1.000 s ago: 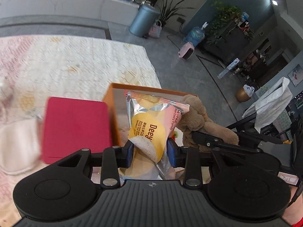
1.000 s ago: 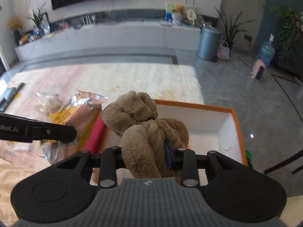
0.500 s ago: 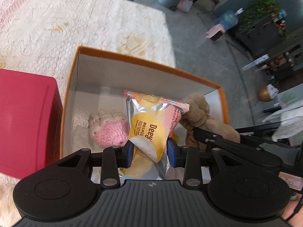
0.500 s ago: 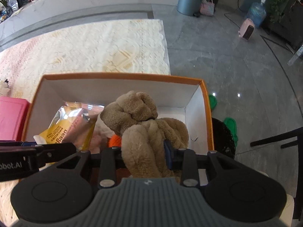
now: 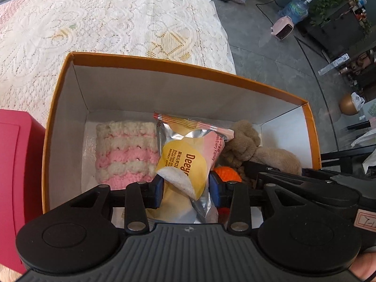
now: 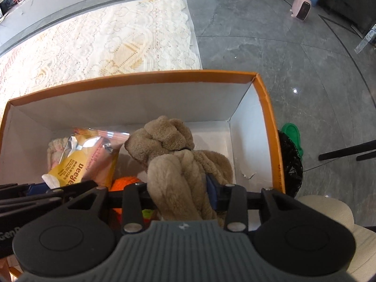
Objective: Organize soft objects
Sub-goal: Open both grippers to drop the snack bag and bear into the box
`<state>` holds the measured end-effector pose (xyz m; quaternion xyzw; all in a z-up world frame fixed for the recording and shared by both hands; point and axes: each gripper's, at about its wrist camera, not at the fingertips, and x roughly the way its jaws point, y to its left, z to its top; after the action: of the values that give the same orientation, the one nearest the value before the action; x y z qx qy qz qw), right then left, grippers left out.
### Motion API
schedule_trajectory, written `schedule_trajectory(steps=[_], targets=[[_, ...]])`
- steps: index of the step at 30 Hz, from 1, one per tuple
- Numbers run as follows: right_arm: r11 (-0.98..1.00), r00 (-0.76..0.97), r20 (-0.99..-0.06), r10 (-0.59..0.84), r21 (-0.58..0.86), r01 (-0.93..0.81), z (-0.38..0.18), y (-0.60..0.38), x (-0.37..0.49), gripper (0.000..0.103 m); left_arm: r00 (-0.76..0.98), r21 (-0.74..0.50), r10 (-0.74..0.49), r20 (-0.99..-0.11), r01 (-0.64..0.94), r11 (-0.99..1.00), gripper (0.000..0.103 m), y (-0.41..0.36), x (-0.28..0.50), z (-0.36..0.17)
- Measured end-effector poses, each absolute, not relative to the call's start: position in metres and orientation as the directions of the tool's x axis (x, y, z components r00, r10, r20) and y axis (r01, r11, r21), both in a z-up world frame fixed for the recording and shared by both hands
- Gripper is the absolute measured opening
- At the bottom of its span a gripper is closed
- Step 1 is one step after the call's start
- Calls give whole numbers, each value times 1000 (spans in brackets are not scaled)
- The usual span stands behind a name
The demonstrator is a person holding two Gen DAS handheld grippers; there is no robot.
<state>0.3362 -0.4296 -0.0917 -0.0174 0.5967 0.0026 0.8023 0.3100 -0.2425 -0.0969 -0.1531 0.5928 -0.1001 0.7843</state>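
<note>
My left gripper [image 5: 185, 189] is shut on a yellow and pink snack packet [image 5: 188, 155] and holds it inside the orange-rimmed white box [image 5: 178, 68]. My right gripper [image 6: 181, 192] is shut on a brown plush toy [image 6: 178, 155] and holds it inside the same box [image 6: 141, 77], to the right of the packet [image 6: 87, 159]. A pink and white knitted piece [image 5: 127, 150] lies on the box floor at the left. An orange knitted item [image 5: 226, 174] lies under the packet; it also shows in the right wrist view [image 6: 124, 182].
The box sits on a cream lace cloth [image 5: 105, 23]. A red box [image 5: 14, 164] stands just left of it. Grey floor [image 6: 282, 47] lies beyond the table's right edge, with a black bag [image 6: 290, 164] and a green slipper [image 6: 293, 136] beside the box.
Both grippers have moved from above the table to over the box and lowered into it, each still holding its object. The knitted piece on the box floor has come into view.
</note>
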Motion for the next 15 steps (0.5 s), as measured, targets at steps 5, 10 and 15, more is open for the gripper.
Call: schedule_trajectory(steps=[5,10,15], targets=[[999,293,-956,-22,-31,-26,-86,-430,334,51,300,-363,-342,-890,-14,932,54,-241,309,-92],[998,298,-954,-36,-46,-30,-78,-429,333,61,330,-389,-361,-872,-22,921,68,-234,304,-80],[995,302,-951,-61,-83,-59,-67,-420,329,66,343,-421,-394,-853,-6,907,70,-224,299,-62]])
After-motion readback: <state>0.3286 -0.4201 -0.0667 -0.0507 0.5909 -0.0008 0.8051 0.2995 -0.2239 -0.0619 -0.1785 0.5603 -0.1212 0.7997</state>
